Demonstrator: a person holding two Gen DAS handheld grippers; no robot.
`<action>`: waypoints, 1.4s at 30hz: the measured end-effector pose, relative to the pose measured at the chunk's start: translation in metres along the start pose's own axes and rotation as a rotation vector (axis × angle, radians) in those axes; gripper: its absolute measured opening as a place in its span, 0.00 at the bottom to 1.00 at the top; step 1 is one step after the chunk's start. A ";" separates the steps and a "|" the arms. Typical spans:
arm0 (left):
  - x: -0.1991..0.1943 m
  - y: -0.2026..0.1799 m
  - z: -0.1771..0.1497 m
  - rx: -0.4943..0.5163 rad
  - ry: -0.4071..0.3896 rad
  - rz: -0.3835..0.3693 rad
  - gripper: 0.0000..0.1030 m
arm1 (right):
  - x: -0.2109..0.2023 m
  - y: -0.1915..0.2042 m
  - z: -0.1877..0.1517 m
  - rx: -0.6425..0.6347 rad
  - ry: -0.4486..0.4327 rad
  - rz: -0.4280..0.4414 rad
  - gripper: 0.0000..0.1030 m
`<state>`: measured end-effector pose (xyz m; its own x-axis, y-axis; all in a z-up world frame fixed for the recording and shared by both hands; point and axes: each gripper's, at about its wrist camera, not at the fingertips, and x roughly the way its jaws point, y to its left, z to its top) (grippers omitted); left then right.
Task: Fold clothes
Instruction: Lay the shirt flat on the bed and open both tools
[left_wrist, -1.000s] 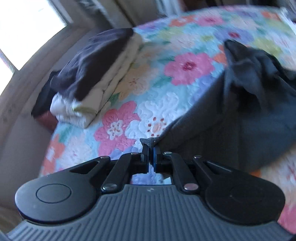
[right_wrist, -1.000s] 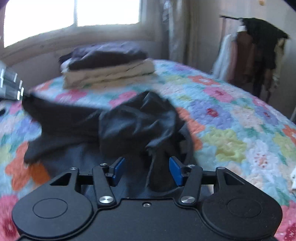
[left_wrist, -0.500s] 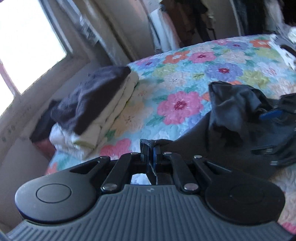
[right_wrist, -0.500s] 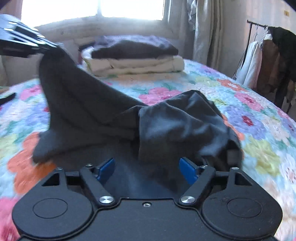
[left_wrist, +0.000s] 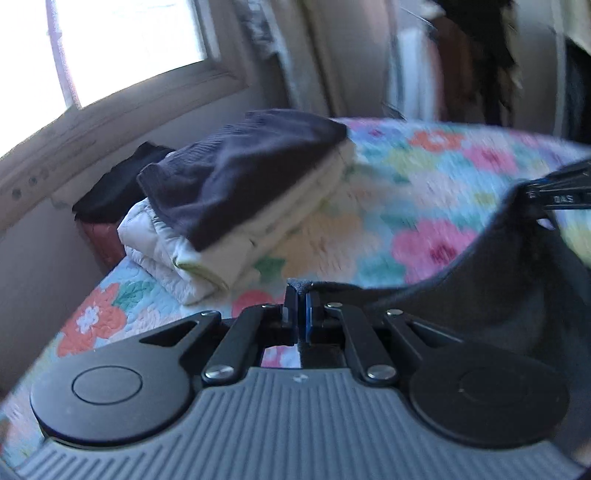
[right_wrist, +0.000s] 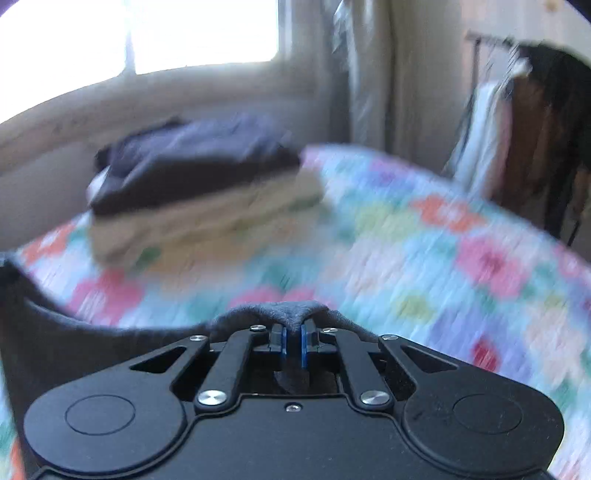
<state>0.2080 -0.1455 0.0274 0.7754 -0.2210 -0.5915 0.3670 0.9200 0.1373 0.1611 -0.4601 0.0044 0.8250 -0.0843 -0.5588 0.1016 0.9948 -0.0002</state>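
Note:
A dark grey garment (left_wrist: 509, 291) hangs between my two grippers above the floral bed quilt (left_wrist: 424, 206). My left gripper (left_wrist: 301, 302) is shut on one edge of it. My right gripper (right_wrist: 291, 334) is shut on another bunched edge of the garment (right_wrist: 269, 312), and its tip also shows at the far right of the left wrist view (left_wrist: 557, 192). The cloth sags in a curve between them and runs off to the left in the right wrist view (right_wrist: 55, 343). Both views are motion-blurred.
A stack of folded clothes (left_wrist: 243, 199), dark on top and cream below, sits on the quilt near the window (left_wrist: 122, 48); it also shows in the right wrist view (right_wrist: 199, 192). Clothes hang on a rack (right_wrist: 535, 133) at the right, beside the bed.
My right gripper has closed on the garment and lifted it. Both grippers have risen, so the cloth has come up off the quilt and now hangs stretched between them.

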 end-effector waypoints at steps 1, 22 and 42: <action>0.011 0.004 0.004 -0.037 0.004 0.008 0.05 | 0.001 -0.004 0.005 0.018 -0.027 -0.007 0.13; -0.022 -0.038 -0.139 -0.014 0.171 -0.370 0.49 | -0.185 -0.051 -0.201 0.173 0.112 -0.060 0.62; -0.007 -0.074 -0.179 0.042 0.295 -0.329 0.65 | -0.170 -0.060 -0.246 0.025 0.370 0.163 0.78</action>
<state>0.0834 -0.1536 -0.1209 0.4365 -0.3927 -0.8095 0.5948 0.8010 -0.0679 -0.1221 -0.4912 -0.1045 0.5765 0.1048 -0.8104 0.0033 0.9914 0.1306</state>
